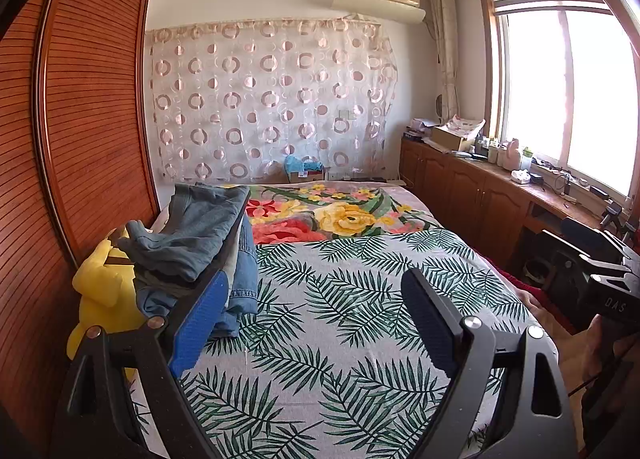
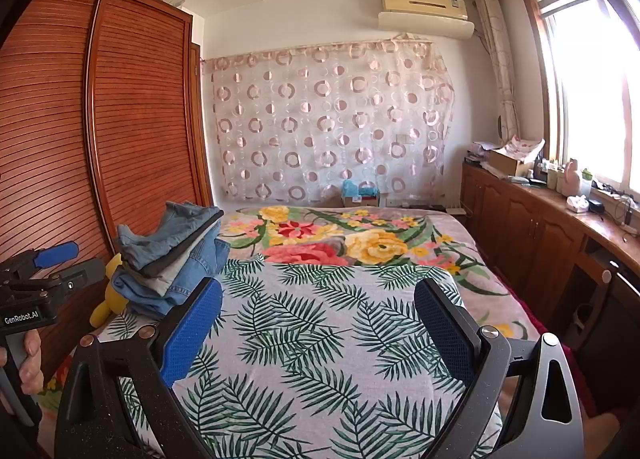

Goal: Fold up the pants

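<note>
- left gripper (image 1: 316, 315): fingers spread wide, nothing between them, held above the leaf-print bedspread (image 1: 340, 339).
- right gripper (image 2: 320, 323): fingers likewise wide apart and empty, over the same bedspread.
- the pants (image 1: 200, 235) sit in a pile of denim pieces beyond and to the left of the left gripper's blue-padded finger, at the wardrobe (image 1: 80, 99) side of the bed. several pieces lie stacked, some with flat edges, the top ones rumpled.
- the bedspread between and ahead of both pairs of fingers carries no garment. this fits either a pile waiting to be folded or a pile of folded pairs put aside; the pictures do not settle which.
- handling, by judgement: denim is soft but fairly heavy and will sag from a single hold. the waistband corners or hems look the firmest places to pinch; thick seams may resist a shallow bite.
- left view only: a yellow plush toy (image 1: 104, 283) shown nearly whole beside the pile, and the other gripper's body at the right edge.
- right view only: the pile's layered edges seen side-on, including a dark and a grey layer, and a hand (image 2: 30, 359) on the left gripper's handle.
</note>
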The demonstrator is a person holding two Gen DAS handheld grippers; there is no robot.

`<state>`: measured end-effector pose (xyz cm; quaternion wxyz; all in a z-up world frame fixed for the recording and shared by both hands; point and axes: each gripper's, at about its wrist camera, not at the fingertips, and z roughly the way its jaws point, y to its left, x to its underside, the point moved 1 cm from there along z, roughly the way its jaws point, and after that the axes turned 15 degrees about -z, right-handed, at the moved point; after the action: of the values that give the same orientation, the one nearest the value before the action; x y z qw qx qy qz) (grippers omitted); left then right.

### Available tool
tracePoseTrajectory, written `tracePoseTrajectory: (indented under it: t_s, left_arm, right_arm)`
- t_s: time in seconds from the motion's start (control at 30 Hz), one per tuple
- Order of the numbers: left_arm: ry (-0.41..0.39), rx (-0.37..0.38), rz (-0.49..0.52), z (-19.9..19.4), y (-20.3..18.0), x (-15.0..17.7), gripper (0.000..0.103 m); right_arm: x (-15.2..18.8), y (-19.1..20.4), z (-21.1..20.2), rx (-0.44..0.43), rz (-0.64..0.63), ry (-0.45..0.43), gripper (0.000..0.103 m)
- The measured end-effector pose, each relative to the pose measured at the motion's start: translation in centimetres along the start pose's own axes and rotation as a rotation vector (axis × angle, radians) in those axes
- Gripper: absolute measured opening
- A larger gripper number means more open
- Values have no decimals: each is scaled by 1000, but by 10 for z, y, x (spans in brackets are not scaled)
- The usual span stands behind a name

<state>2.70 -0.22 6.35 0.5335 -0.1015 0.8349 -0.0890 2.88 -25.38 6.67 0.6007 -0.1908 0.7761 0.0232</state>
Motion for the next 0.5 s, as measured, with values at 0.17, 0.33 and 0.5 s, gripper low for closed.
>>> tracePoseTrajectory:
  t_s: [0.17,0.33,0.5]
  left_arm:
    - [0,0,2,0,0,1,89]
    - [1,1,2,0,0,1,89]
    - [0,0,2,0,0,1,89]
  right_arm:
    - [1,0,0,2,-1,-1,97]
    - [2,1,0,1,0,1,97]
    - [2,1,1,0,0,3,97]
